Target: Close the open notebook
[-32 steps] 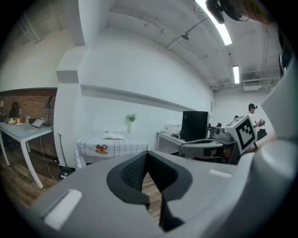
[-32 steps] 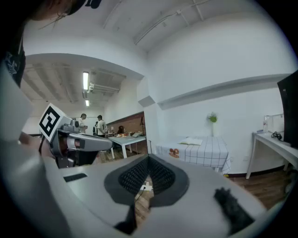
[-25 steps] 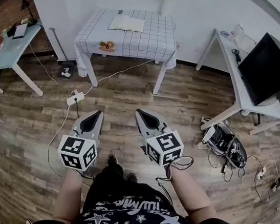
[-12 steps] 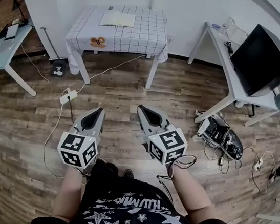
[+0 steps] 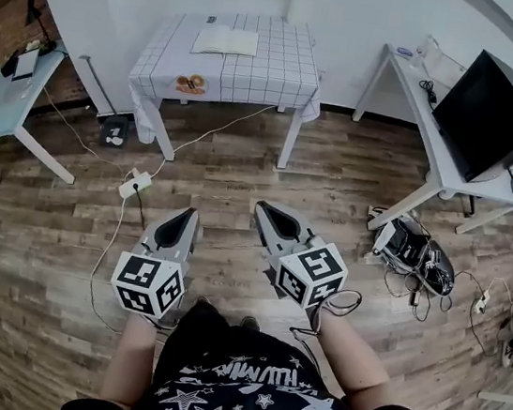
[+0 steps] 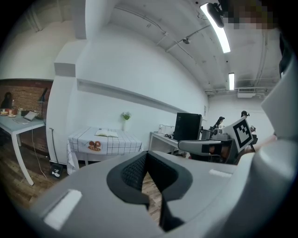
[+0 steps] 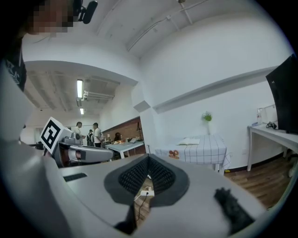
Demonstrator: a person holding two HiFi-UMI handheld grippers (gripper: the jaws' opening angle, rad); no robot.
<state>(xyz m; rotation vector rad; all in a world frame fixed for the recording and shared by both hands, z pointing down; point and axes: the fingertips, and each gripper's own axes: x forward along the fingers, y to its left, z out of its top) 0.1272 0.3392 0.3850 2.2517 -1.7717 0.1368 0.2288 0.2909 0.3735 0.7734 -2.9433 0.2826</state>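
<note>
notebook (image 5: 226, 42): open on checked table (image 5: 270, 73), well apart
between: wood floor (image 5: 335, 182), power strip (image 5: 134, 184)
left gripper (image 5: 186, 212), right gripper (image 5: 263, 209): clenched, empty

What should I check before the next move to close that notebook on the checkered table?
1. The notebook lies open on the checkered table: ok.
2. The left tool is empty, jaws together: ok.
3. The right tool is empty, jaws together: ok.
4. Close enough to reach the notebook: not ok, the table stands far across the wooden floor.
5. Walkway free: cannot tell, a power strip lies ahead on the left.
</note>
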